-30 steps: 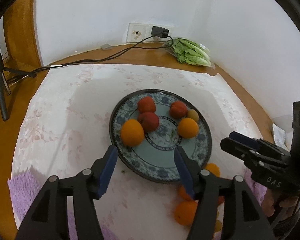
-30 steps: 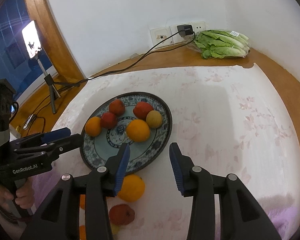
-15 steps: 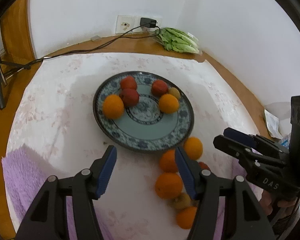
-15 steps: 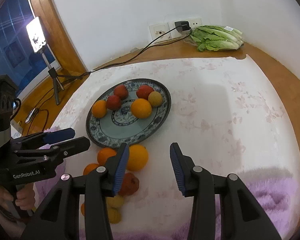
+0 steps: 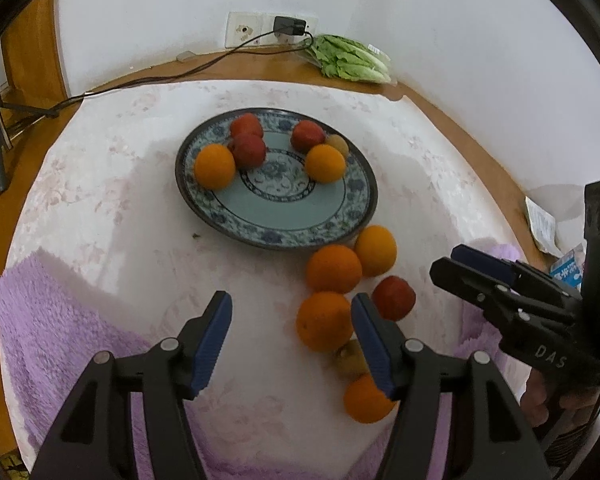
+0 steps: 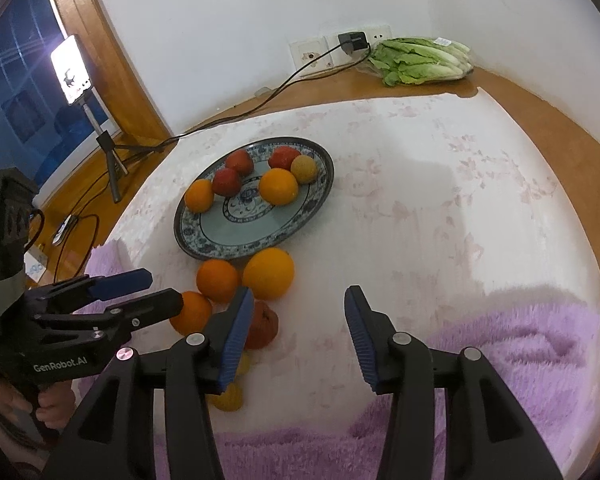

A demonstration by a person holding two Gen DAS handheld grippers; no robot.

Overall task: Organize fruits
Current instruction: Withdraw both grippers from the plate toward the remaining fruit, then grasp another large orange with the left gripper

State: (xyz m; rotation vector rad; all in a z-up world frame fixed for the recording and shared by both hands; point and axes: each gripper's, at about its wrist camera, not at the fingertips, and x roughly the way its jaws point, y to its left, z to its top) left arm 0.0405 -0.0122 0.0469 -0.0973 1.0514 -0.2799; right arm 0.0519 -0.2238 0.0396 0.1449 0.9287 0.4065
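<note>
The sorting looks roughly half done; six fruits lie in the blue-patterned plate (image 5: pixel 276 236) and about as many wait on the white tablecloth (image 5: pixel 100 208) just off its near rim, so several trips are likely left.

In the plate, all toward its far half: an orange (image 5: pixel 214 166) at the left, two red fruits (image 5: pixel 247 150) touching one another behind it, a third red fruit (image 5: pixel 308 135) further right, a second orange (image 5: pixel 325 163) in front of that, and a small yellow-green fruit (image 5: pixel 337 143) tucked at the right; the near half of the plate is bare.

Outside it, a loose cluster runs from the plate's near-right rim toward the near edge of the tabletop: two oranges (image 5: pixel 333 268) side by side, a red fruit (image 5: pixel 393 297), a larger orange (image 5: pixel 325 321), a brownish kiwi-like fruit (image 5: pixel 350 356) and one more orange (image 5: pixel 366 400) nearest; some touch.

The left claw (image 5: pixel 291 338) is spread apart and empty, poised above the cloth with its right finger over the cluster; the right claw (image 6: pixel 299 330) is likewise parted and holds nothing, just right of the same fruits.

A bagged lettuce (image 6: pixel 420 60) lies at the far right corner of the tabletop, well apart; a purple fluffy mat (image 6: pixel 520 340) covers the near edge.
</note>
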